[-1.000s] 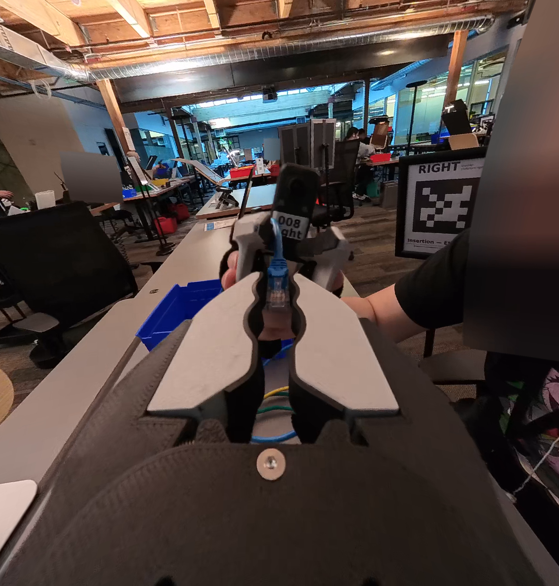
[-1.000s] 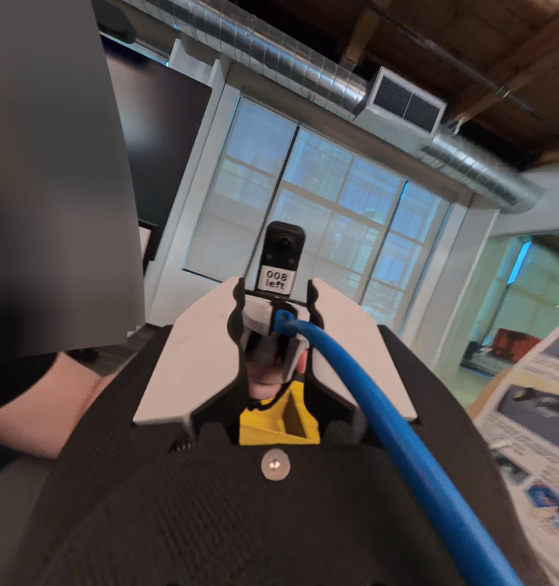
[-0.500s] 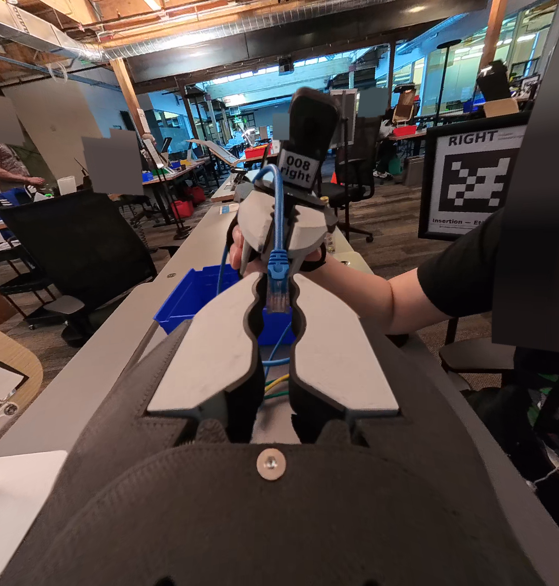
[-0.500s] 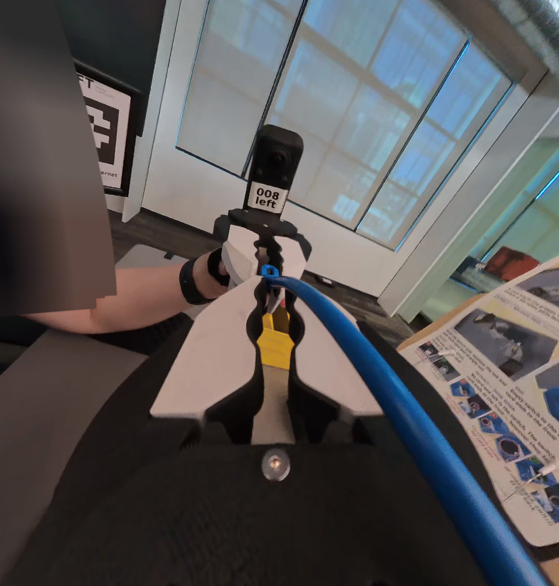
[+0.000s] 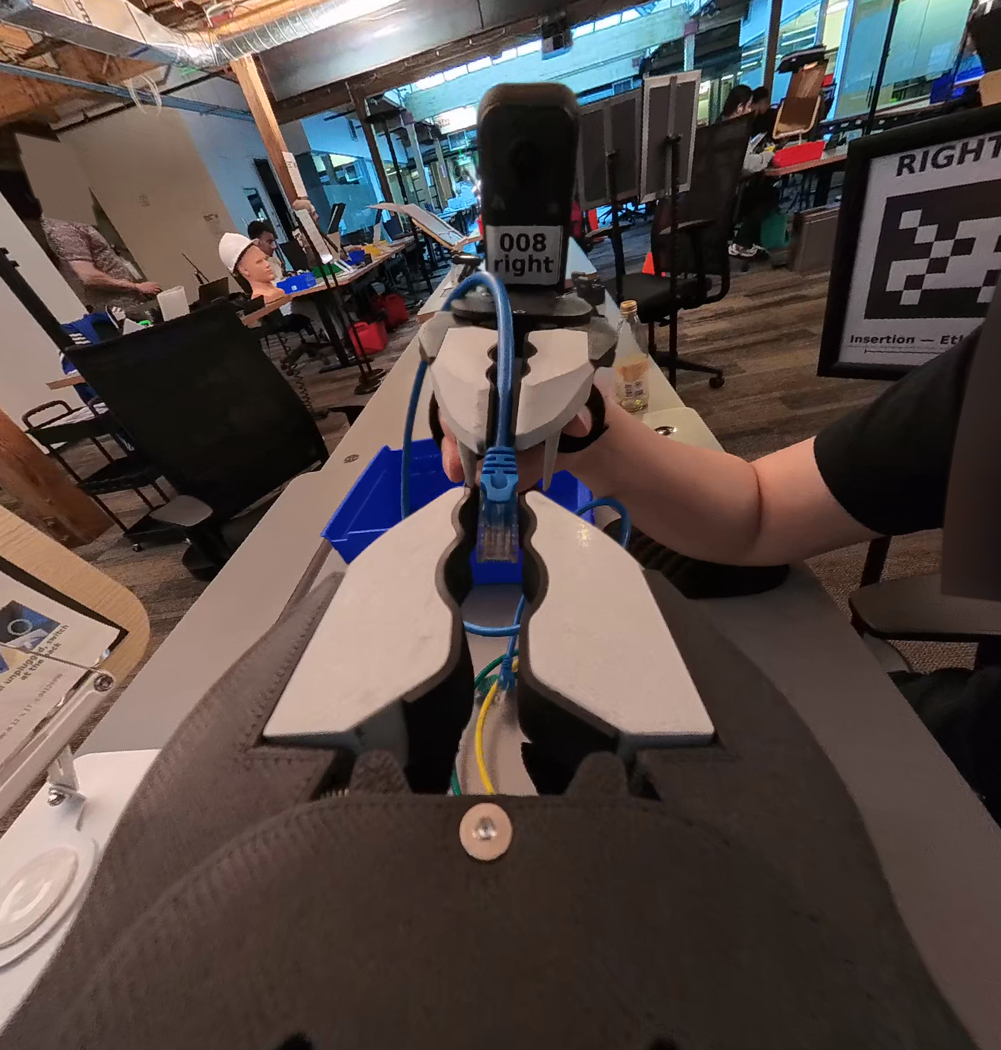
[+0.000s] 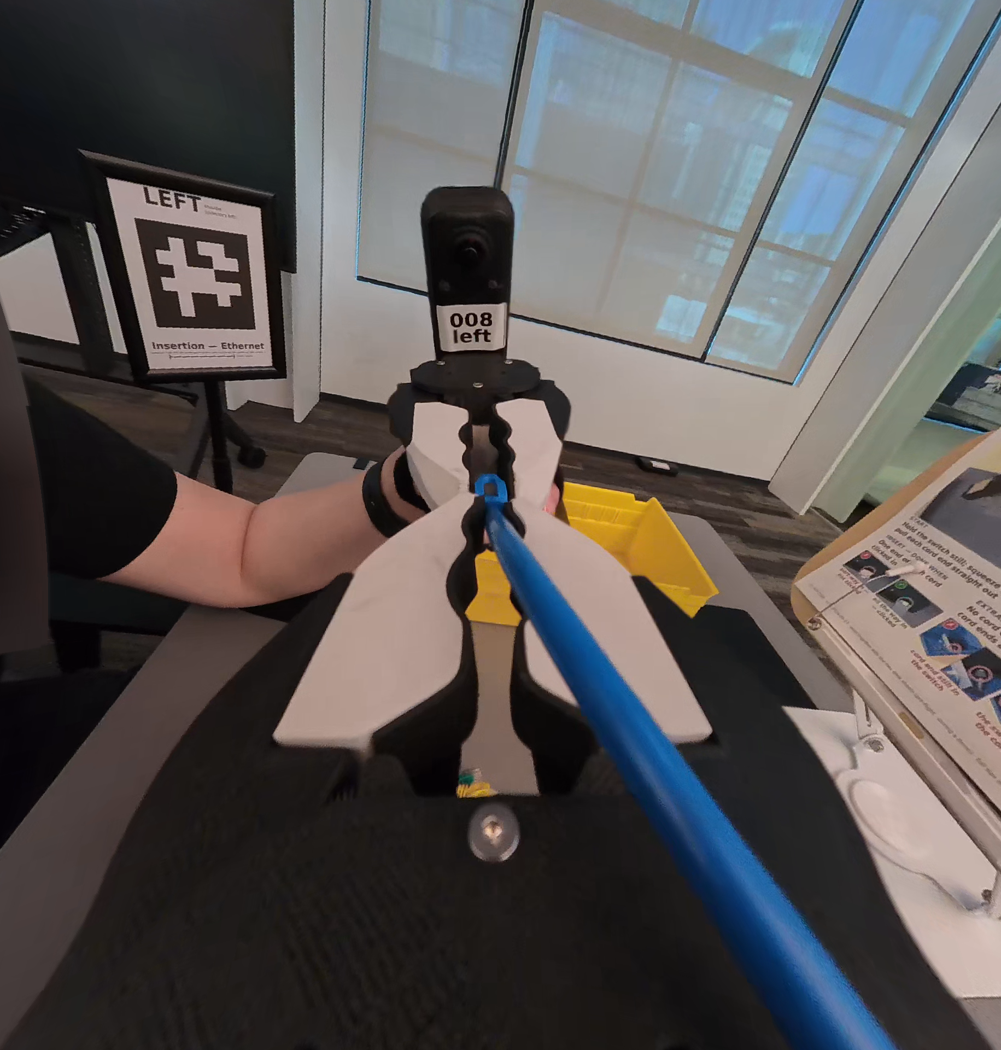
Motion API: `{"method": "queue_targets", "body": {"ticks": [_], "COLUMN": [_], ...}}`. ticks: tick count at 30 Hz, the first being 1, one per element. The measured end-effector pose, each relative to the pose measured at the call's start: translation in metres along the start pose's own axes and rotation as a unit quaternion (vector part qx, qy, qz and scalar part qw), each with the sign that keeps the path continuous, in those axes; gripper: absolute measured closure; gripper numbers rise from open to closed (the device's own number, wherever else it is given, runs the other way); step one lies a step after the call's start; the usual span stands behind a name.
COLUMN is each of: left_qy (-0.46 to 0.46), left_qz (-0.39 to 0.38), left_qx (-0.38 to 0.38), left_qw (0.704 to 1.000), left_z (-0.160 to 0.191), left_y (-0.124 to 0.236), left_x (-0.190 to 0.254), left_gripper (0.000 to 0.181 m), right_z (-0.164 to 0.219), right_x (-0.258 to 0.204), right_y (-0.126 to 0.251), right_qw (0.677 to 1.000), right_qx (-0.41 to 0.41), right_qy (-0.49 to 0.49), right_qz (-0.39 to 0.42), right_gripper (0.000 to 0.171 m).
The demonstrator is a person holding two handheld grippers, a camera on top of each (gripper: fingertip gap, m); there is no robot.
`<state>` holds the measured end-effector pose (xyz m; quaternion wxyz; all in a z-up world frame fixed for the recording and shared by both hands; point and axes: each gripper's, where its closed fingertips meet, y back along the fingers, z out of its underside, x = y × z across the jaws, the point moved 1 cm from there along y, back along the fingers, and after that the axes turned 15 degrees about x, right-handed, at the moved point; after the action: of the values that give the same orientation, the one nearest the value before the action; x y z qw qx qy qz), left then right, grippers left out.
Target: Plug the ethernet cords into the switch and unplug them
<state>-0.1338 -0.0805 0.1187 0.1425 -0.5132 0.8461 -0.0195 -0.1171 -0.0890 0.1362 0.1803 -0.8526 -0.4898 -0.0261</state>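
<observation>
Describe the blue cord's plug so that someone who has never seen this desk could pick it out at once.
Start at the long grey table with the blue bin on it. Above the bin the two grippers meet tip to tip, and the plug sits between the left gripper fingertips. It is the only clear connector with a blue ribbed boot held up in the air; the green and yellow cords lie on the table below.

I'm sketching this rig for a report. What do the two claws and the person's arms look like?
Both the left claw and the right claw have pale grey wedge-shaped fingers with wavy black inner pads on a ribbed black body. Each carries a black camera bearing a white sticker. The person wears a black short sleeve and a black wrist strap.
</observation>
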Motion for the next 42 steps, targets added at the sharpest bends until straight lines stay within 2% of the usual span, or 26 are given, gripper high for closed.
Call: {"method": "queue_targets", "body": {"ticks": [6,9,12,14,17,19,20,23,25,27,34,42], "left_qy": [-0.006,0.018,0.078,0.149,0.283,0.331,0.340,0.328,0.311,0.301,0.213,0.220], "left_qz": [0.003,0.005,0.006,0.008,0.051,0.061,0.062,0.051,0.045,0.030,-0.064,-0.076], "left_qx": [-0.008,0.015,0.053,0.082,0.127,0.156,0.168,0.179,0.187,0.186,0.134,0.109], "left_qw": [1.000,1.000,0.996,0.985,0.949,0.929,0.923,0.926,0.931,0.935,0.966,0.966], "left_z": [0.000,-0.004,-0.007,-0.006,-0.008,-0.009,-0.009,-0.007,-0.010,-0.009,-0.001,0.005], "left_y": [0.000,-0.002,-0.003,-0.005,-0.008,-0.010,-0.011,-0.014,-0.014,-0.014,-0.011,-0.009], "left_x": [0.002,0.002,-0.002,-0.007,-0.009,-0.014,-0.015,-0.017,-0.017,-0.019,-0.034,-0.037], "left_gripper": [0.170,0.170,0.165,0.153,0.139,0.130,0.131,0.143,0.159,0.165,0.167,0.167], "right_z": [0.003,-0.002,-0.006,-0.011,-0.015,-0.014,-0.012,-0.005,-0.004,-0.002,0.007,0.015], "right_x": [-0.003,-0.004,-0.005,-0.006,-0.002,0.001,0.002,0.005,0.006,0.006,0.022,0.026], "right_y": [0.002,0.002,0.001,0.001,0.001,0.002,0.002,0.000,0.000,0.000,0.003,0.002], "right_qw": [1.000,0.998,0.984,0.967,0.939,0.920,0.912,0.896,0.892,0.894,0.901,0.888], "right_qx": [-0.017,-0.001,0.009,0.023,0.031,0.031,0.029,0.017,0.019,0.024,-0.010,-0.057], "right_qy": [0.007,0.067,0.177,0.253,0.338,0.384,0.403,0.436,0.445,0.440,0.420,0.441], "right_qz": [-0.011,-0.008,0.005,0.018,0.057,0.072,0.076,0.082,0.084,0.079,0.112,0.115], "right_gripper": [0.164,0.164,0.165,0.165,0.165,0.165,0.165,0.165,0.165,0.165,0.164,0.163]}}
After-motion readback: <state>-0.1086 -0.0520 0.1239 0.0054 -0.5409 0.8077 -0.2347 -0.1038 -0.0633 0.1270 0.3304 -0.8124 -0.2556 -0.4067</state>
